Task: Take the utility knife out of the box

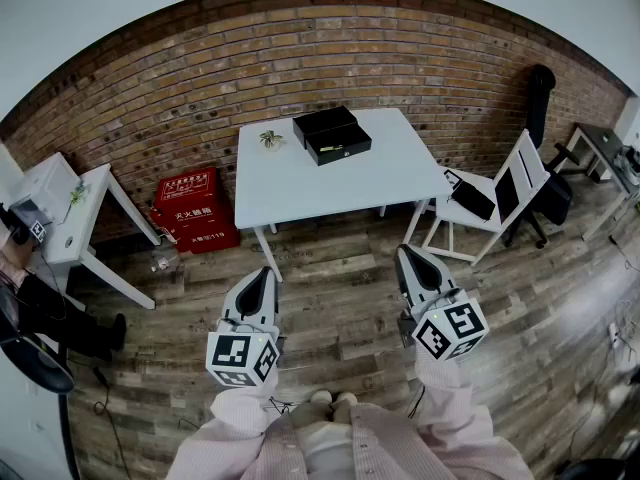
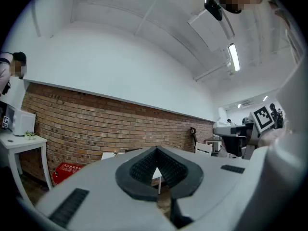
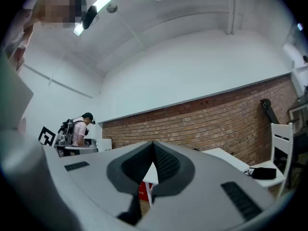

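Box (image 1: pixel 332 134) black, open, on table (image 1: pixel 300 183), left gripper (image 1: pixel 262 274) and right gripper (image 1: pixel 411 255) fingers closed, empty

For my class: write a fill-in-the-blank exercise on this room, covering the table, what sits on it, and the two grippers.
1. The box on the white table is ____ in colour.
2. In the head view, the small plant stands on the table to the box's ____.
3. The jaws of the left gripper and the right gripper are both ____, with nothing between them.
4. The case on the floor beside the table is ____.
Missing words: black; left; shut; red.
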`<state>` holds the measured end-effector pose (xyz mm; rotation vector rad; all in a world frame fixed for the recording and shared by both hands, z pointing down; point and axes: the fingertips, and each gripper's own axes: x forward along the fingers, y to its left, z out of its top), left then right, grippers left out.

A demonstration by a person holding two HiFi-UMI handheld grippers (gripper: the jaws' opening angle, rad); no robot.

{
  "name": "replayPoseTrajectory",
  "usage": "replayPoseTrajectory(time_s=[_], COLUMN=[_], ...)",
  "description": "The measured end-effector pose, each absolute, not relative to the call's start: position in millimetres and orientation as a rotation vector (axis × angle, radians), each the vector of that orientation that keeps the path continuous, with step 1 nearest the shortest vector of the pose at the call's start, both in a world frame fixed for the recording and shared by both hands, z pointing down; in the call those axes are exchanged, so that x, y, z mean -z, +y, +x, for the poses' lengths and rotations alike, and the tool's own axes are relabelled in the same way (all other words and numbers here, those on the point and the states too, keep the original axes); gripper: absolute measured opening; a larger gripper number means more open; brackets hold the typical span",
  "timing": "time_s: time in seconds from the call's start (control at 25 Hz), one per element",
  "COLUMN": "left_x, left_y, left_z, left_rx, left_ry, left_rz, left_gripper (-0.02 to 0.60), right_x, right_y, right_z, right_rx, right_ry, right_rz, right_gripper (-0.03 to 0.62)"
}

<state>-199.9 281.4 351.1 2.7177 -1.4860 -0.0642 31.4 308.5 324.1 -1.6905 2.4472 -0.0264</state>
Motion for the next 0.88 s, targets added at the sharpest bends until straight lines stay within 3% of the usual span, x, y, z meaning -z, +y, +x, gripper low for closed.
replayPoseTrajectory(time_s=[0.88], left_x=[-370.3], left_y=[283.5], left_z=[-164.9], left_rx=[0.055], left_ry=[-1.497], left_rz=[2.661], left_gripper=[-0.008], right_x=[-355.6], right_y=[299.6], right_z=[78.4], right_rx=[0.110], right_ry=[2.442], right_rz=[-1.726], right_gripper=[0.027])
